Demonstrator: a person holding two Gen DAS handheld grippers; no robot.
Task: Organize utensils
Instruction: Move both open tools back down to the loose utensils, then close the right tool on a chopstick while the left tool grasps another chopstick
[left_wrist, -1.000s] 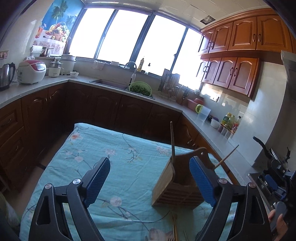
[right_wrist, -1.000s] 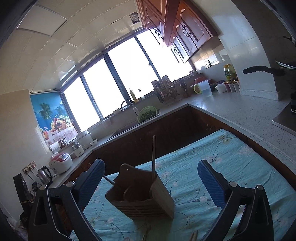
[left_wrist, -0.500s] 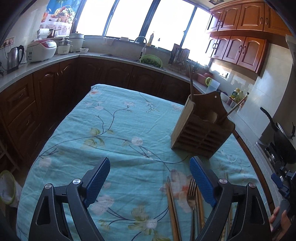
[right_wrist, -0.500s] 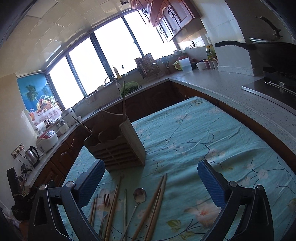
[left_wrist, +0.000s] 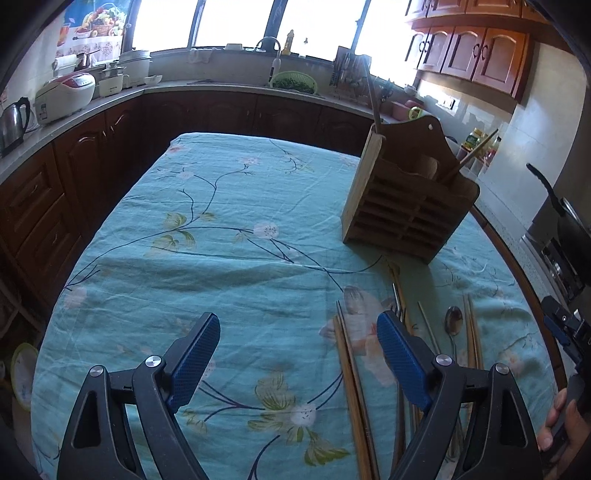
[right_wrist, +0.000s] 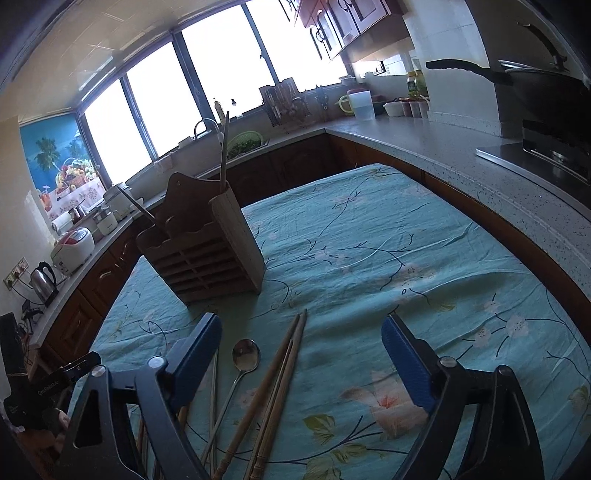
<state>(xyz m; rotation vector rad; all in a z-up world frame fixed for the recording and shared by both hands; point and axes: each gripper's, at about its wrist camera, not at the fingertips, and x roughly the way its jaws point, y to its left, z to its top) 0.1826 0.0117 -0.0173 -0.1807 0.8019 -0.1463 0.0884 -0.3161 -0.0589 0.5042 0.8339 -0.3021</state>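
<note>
Left wrist: we see left tongs (left_wrist: 297, 345) wide open, empty, above tabletop (left_wrist: 221, 258); chopsticks (left_wrist: 349, 369) beside right pad; wooden holder (left_wrist: 402, 206) upright beyond | Right wrist: we see right tongs (right_wrist: 301, 349), jaws just closing, nothing gripped; spoon (right_wrist: 242, 363) and chopsticks (right_wrist: 284, 373) between pads; holder (right_wrist: 207, 251) beyond.

A slatted wooden holder (right_wrist: 207, 254) stands upright on the cloth with two sticks inside. In front lie wooden chopsticks (right_wrist: 277, 387) and a metal spoon (right_wrist: 242, 360), side by side.
</note>
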